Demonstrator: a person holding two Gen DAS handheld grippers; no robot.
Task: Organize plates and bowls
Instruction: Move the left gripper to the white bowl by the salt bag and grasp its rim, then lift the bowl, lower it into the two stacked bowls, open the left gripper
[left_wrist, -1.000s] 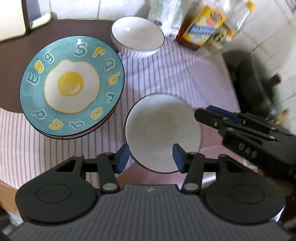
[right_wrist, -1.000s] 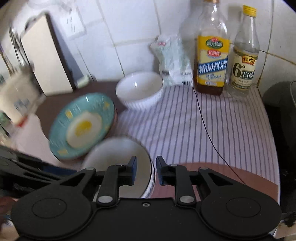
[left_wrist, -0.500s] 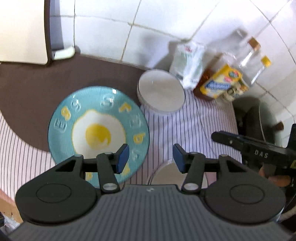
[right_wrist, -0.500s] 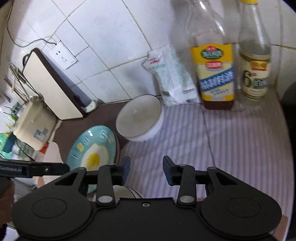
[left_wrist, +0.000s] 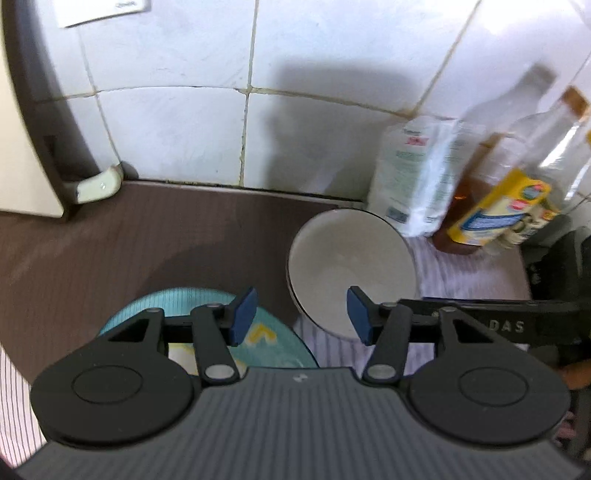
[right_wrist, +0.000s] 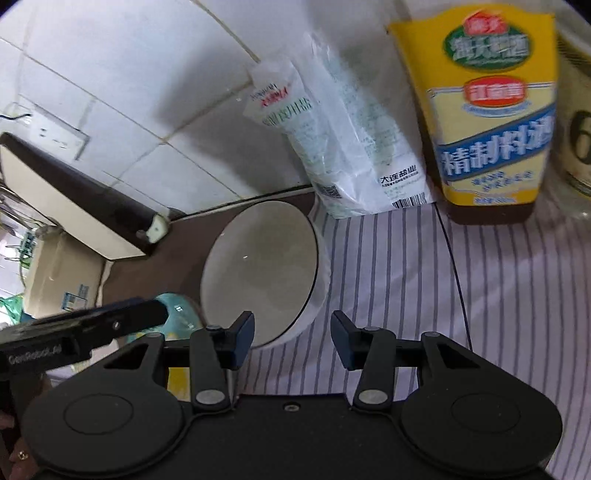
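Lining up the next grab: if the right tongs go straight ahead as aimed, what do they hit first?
Probably the striped cloth, just right of the white bowl. The right tongs are open and empty; depth is uncertain.

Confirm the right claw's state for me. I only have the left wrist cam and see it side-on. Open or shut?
Observer: Open. The right claw has just been opening its jaws, and nothing is between them.
Operator: Where's the white bowl relative to it?
Observer: The white bowl sits just ahead, a little left of the gap as that camera sees it, untouched.
Operator: Anything on the cloth I'd miss?
Observer: A thin black cable runs across the striped cloth, to the right of the bowl.
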